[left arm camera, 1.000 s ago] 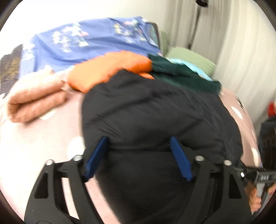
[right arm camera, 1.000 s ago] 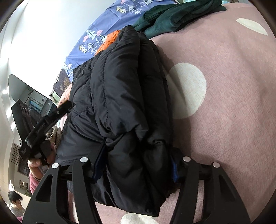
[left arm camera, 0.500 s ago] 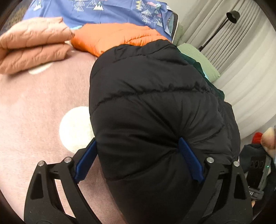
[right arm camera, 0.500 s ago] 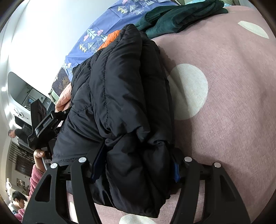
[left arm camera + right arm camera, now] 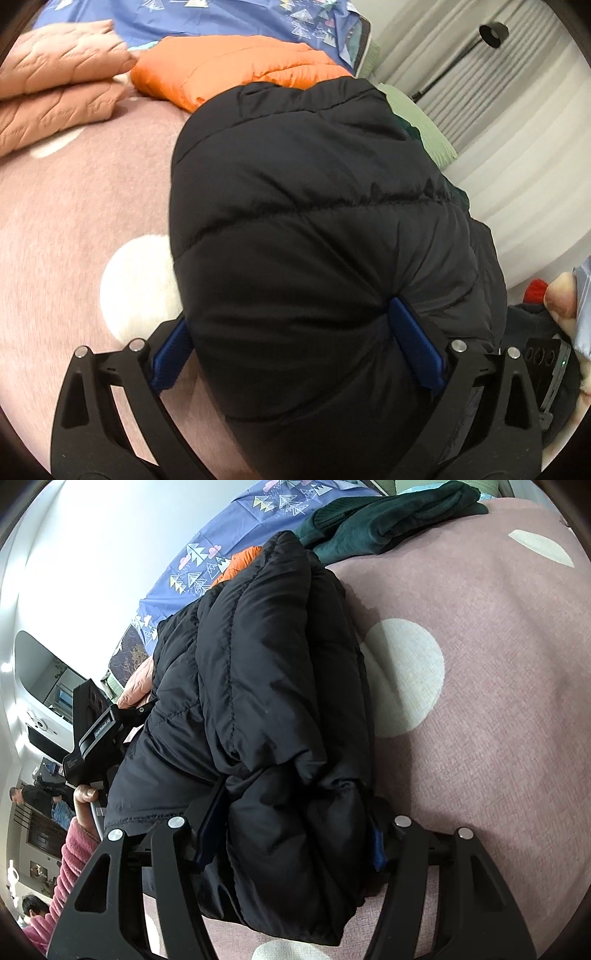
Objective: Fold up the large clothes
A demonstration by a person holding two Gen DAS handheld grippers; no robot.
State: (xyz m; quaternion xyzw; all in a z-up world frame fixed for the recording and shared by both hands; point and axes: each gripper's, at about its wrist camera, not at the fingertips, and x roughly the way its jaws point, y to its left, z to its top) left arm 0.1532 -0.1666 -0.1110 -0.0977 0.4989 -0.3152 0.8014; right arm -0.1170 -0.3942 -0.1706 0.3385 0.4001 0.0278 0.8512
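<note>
A: Start at the left gripper (image 5: pixel 291 350). How do its jaws stand?

B: Very wide, and they have just been opening further. The folded black puffer jacket (image 5: pixel 325 236) bulges up between the blue pads (image 5: pixel 417 350). The right pad is dug into a crease in the fabric; the left pad is half hidden behind the bulge, so I cannot tell if the jaws truly pinch it.

A: And the right gripper (image 5: pixel 291 834)?

B: About half open and clamped on a thick, bunched end of the same jacket (image 5: pixel 273 709). The padding swells out over both jaws, and only slivers of blue show.

A: Where does the jacket lie from there?

B: It runs straight ahead of the fingers, on a pink bedcover (image 5: pixel 498 709) with white dots. One dot sits just right of the jacket in the right wrist view.

A: Further out?

B: Ahead of the left gripper, beyond the jacket, lies an orange puffer garment (image 5: pixel 229 70). To its left is a folded peach quilted piece (image 5: pixel 55 99), and behind both a blue patterned cover (image 5: pixel 258 18). Ahead of the right gripper lies dark green clothing (image 5: pixel 391 520). Off to its left a hand (image 5: pixel 85 797) in a pink sleeve grips the other tool's handle.
</note>
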